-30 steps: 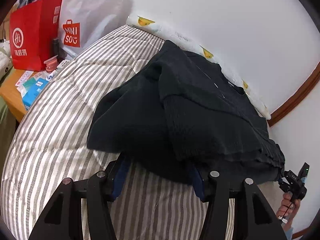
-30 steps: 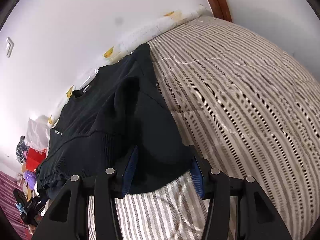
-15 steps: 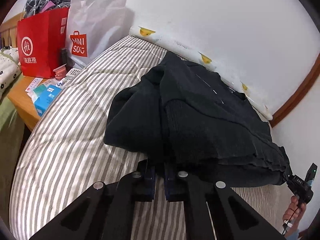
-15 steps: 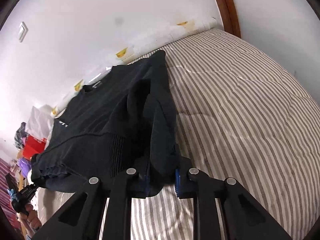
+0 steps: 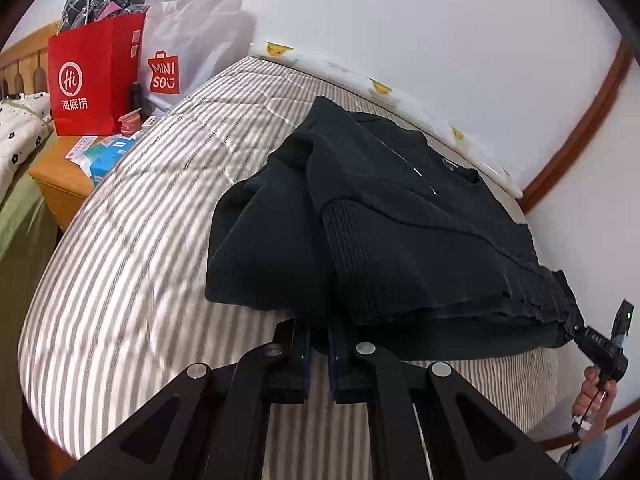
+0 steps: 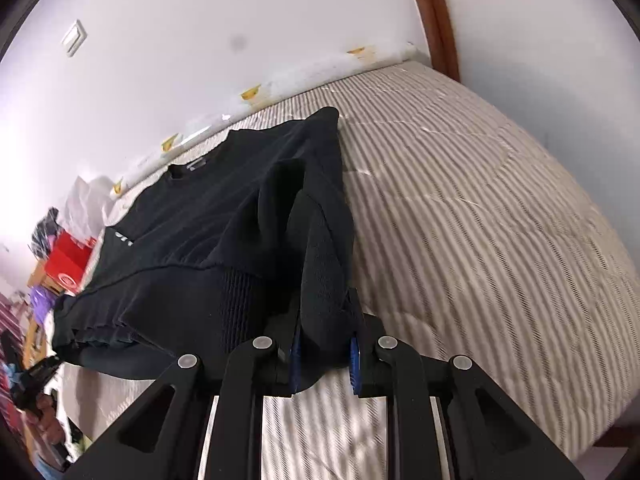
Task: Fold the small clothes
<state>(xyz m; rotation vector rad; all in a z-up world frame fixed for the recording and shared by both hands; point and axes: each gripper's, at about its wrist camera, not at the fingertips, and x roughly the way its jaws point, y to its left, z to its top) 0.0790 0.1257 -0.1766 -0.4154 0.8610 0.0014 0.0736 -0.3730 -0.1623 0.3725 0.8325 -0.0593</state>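
While both grippers (image 5: 319, 346) (image 6: 323, 354) pinch the black sweater's (image 5: 400, 216) near hem, striped bedding (image 6: 480, 216) lies bare far right.

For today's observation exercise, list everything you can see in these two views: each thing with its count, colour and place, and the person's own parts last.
black knit sweater: one, black, sleeves folded in, near edge held by both grippers.
grey-and-white striped quilt: one, covering the bed under the sweater.
red paper shopping bag: one, red, on the bedside table.
white paper shopping bag: one, white with red logo, right of the red bag.
wooden bedside table: one, light brown, left of the bed.
blue-and-white packets: a few, on the table.
white wall switch: one, on the wall.
left gripper: black, blue-padded fingers shut on the sweater.
right gripper: black, shut on the sweater.
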